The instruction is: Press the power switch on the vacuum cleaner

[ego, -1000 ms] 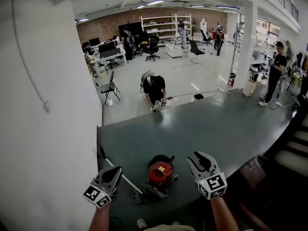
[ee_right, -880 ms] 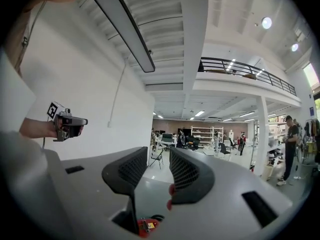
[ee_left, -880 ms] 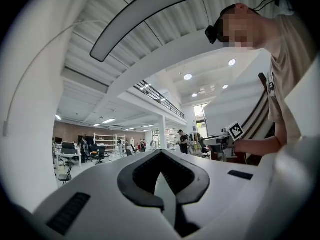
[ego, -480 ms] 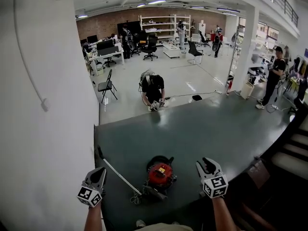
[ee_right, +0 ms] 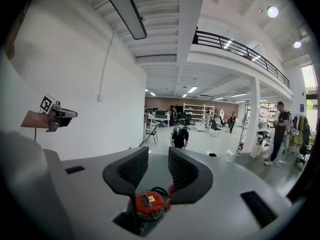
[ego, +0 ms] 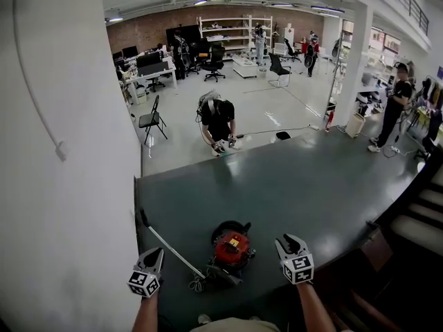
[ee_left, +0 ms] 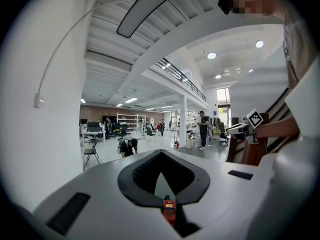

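Vacuum [ego: 230,249]: switch indistinct in every view. Left gripper [ego: 156,252]: jaws together, empty. Right gripper [ego: 291,240]: jaws apart, just closing, nothing between. Wand [ego: 172,249]: head view only.

No legible words, brands or numbers anywhere. Yellow label [ego: 234,241] atop the red vacuum cleaner [ego: 227,253]: too small to read. Only square black-and-white code markers on left gripper [ego: 157,253] and right gripper [ego: 290,240].
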A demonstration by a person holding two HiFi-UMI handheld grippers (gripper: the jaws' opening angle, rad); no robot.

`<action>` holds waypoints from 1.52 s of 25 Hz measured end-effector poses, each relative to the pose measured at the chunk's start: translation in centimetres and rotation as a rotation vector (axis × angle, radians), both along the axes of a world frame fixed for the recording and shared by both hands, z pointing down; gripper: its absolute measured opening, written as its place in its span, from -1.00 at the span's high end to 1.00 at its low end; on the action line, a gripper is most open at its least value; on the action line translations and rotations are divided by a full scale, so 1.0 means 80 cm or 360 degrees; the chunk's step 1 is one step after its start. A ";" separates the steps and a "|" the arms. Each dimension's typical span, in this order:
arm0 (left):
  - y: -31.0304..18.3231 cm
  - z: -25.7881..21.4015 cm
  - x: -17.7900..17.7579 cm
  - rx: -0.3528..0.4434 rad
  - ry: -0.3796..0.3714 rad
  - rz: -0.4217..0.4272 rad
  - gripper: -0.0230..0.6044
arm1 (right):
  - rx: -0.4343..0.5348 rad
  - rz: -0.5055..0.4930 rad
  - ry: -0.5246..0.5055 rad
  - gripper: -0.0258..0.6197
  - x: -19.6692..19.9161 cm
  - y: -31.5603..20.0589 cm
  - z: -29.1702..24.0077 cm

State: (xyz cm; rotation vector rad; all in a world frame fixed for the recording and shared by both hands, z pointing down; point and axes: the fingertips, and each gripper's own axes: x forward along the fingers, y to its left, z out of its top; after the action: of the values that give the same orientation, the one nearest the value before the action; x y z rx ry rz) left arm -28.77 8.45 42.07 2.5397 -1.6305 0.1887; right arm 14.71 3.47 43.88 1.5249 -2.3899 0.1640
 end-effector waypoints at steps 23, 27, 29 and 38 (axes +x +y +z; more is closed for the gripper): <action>-0.003 0.193 0.119 -0.0393 0.0184 0.0081 0.91 | -0.0313 -0.0065 -0.0067 0.52 -0.122 0.029 0.178; 0.006 0.194 0.143 -0.0391 0.0174 0.0145 0.91 | -0.0325 -0.0152 -0.0089 0.52 -0.177 0.042 0.183; 0.012 0.193 0.164 -0.0392 0.0162 0.0187 0.91 | -0.0327 -0.0208 -0.0085 0.52 -0.196 0.050 0.182; 0.023 0.193 0.200 -0.0402 0.0157 0.0298 0.91 | -0.0329 -0.0312 -0.0104 0.52 -0.243 0.067 0.187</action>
State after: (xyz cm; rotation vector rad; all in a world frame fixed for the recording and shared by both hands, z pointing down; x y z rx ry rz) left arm -12.74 10.29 57.52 2.4611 -1.2467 0.2631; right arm -4.75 8.85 58.88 1.2043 -2.4671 0.4087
